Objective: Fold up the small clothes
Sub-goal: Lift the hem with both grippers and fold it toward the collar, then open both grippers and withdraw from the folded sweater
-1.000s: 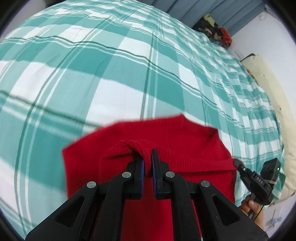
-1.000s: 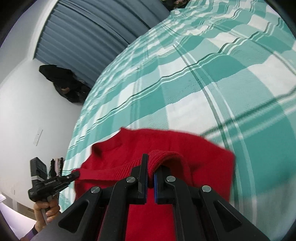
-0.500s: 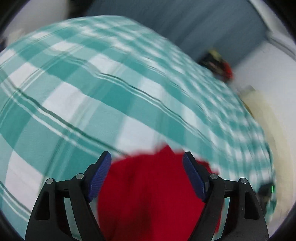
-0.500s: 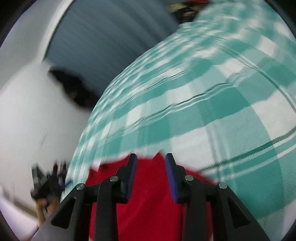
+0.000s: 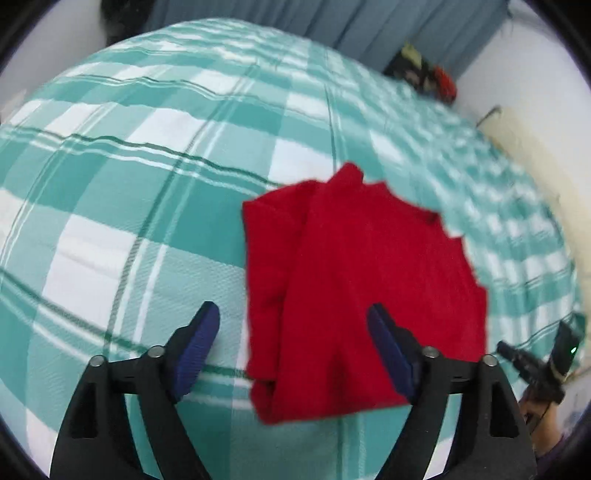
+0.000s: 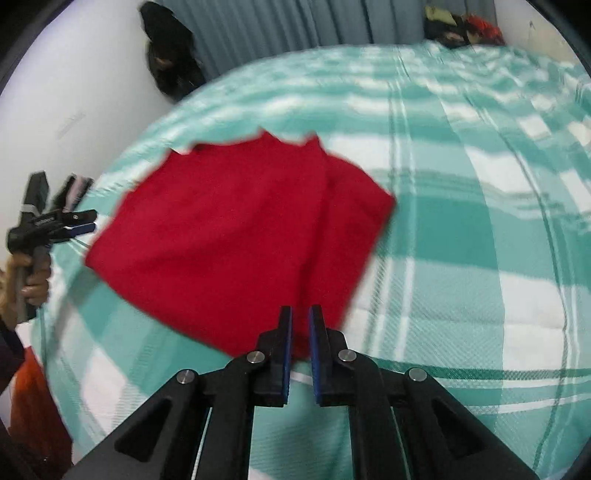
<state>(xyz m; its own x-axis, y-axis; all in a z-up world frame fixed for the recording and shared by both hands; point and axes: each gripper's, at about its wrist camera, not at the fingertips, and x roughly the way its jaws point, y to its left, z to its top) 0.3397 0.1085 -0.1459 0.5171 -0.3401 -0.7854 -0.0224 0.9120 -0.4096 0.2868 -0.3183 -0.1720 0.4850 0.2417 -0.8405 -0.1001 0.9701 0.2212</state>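
My red garment (image 5: 362,295) lies folded on the checked bed (image 5: 147,192), apparently finished. My left tool (image 5: 295,345) gapes wide, released; my right tool (image 6: 300,334) is nearly closed, holding nothing.

Even soft light, motion-blurred fisheye edges

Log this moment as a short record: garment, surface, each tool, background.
garment: red cloth, folded, lying flat, released
surface: teal-and-white plaid bed
left tool: open wide, above the cloth's near edge, holding nothing
right tool: narrow gap between the fingers, at the cloth's near corner; grip unclear
background: grey curtain, dark clothes pile at the far bed end
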